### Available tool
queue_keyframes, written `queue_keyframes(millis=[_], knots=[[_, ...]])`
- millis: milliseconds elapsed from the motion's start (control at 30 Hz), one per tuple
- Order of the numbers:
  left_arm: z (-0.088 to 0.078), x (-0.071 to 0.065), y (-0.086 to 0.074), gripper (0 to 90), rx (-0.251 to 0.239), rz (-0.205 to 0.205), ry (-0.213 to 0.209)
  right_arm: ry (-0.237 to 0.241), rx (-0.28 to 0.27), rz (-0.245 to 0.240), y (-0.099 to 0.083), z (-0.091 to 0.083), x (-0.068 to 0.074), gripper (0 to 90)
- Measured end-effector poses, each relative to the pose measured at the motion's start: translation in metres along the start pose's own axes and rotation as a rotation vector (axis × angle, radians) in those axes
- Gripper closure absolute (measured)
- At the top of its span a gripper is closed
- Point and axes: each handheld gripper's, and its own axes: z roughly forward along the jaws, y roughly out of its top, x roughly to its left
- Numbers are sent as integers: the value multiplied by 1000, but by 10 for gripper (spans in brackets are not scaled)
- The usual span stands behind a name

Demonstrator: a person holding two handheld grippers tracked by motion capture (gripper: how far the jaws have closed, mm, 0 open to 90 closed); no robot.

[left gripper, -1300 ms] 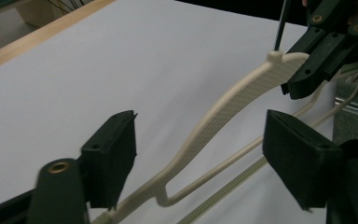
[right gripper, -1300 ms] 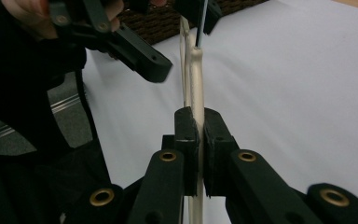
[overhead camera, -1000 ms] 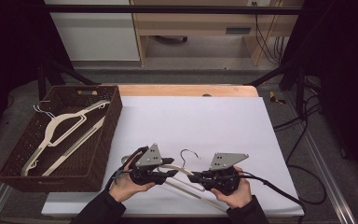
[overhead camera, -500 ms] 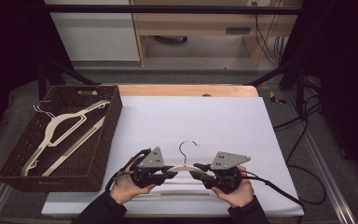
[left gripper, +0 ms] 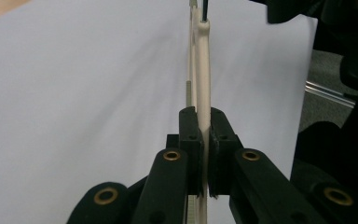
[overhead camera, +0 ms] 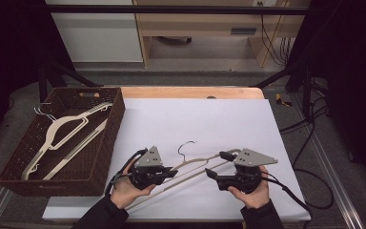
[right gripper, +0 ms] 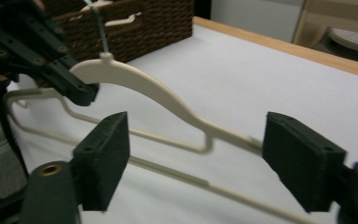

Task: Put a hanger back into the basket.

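Observation:
A cream plastic hanger (overhead camera: 190,164) with a dark wire hook lies slanted on the white sheet near the front edge. My left gripper (overhead camera: 174,171) is shut on one arm of it; its jaws have just been closing, and in the left gripper view the pads (left gripper: 189,133) squeeze the cream arm (left gripper: 203,84). My right gripper (overhead camera: 217,163) stands open at the hanger's right end, its jaws having just been opening. In the right gripper view the hanger (right gripper: 149,91) passes between the wide-apart jaws of that gripper (right gripper: 203,158) without touching the pads.
A brown wicker basket (overhead camera: 116,124) at the left edge holds more cream hangers (overhead camera: 62,133). The white sheet (overhead camera: 195,119) covers most of the table, with a wooden strip at its far edge. Cables trail off to the right.
The right gripper's jaws opened off the hanger and drew slightly right. The left gripper's jaws closed onto the hanger's arm. The hanger swung, its right end now pointing farther away.

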Motion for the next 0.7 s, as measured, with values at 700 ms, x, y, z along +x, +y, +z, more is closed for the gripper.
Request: queue_keyframes(millis=[700], knots=[[-75,23,26,863,-156,-44,146,-209,-91,119,-10,-37,-38,20]])
